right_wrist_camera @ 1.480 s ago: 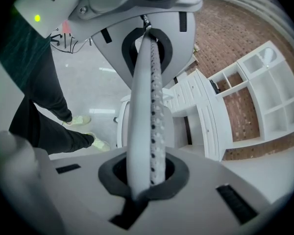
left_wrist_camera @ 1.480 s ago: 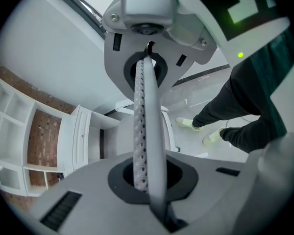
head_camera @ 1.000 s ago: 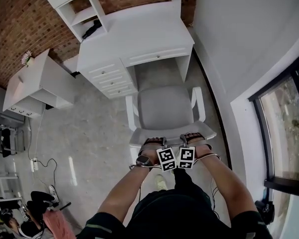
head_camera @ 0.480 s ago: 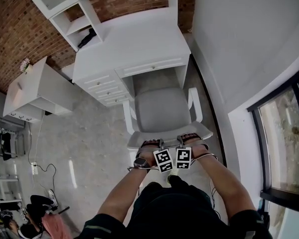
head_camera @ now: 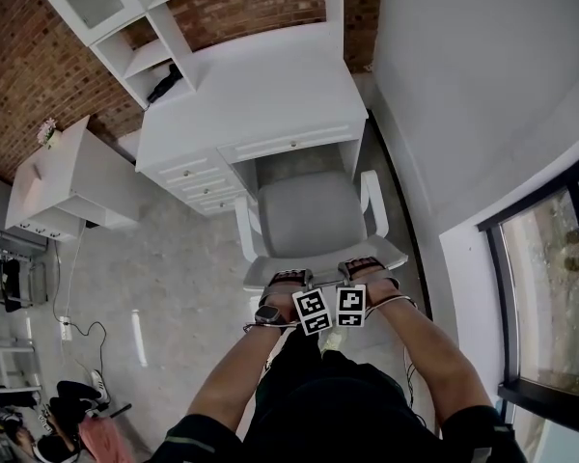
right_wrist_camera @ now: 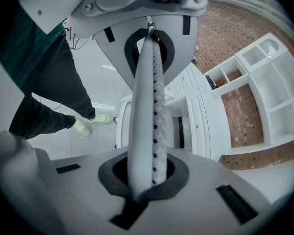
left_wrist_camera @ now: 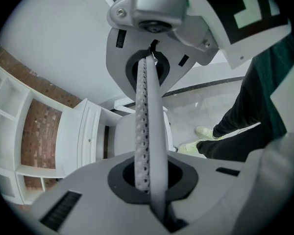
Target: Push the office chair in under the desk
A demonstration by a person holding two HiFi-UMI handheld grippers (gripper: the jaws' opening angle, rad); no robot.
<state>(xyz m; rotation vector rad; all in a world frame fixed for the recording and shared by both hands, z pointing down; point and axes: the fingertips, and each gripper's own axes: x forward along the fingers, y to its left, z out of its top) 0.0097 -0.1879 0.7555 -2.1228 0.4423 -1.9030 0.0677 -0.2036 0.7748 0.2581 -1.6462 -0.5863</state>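
The office chair (head_camera: 309, 215) has a grey seat and white armrests, and its front edge is at the knee gap of the white desk (head_camera: 270, 85). My left gripper (head_camera: 309, 302) and right gripper (head_camera: 351, 297) sit side by side at the top of the chair's backrest (head_camera: 386, 256), nearest me. In the left gripper view the left gripper (left_wrist_camera: 148, 131) has its jaws pressed together with nothing between them, above the chair (left_wrist_camera: 122, 141). The right gripper (right_wrist_camera: 152, 116) is likewise shut and empty, with the chair (right_wrist_camera: 122, 126) and the desk (right_wrist_camera: 201, 121) beyond it.
A drawer stack (head_camera: 198, 177) fills the desk's left side. A shelf unit (head_camera: 125, 27) stands on the desk against a brick wall. A low white cabinet (head_camera: 68, 177) is at the left, with cables (head_camera: 77, 326) on the floor. A white wall and a window (head_camera: 550, 287) run along the right.
The chair has rolled toward the desk, and its seat front now meets the desk's edge. Both grippers followed it forward, still side by side on the backrest.
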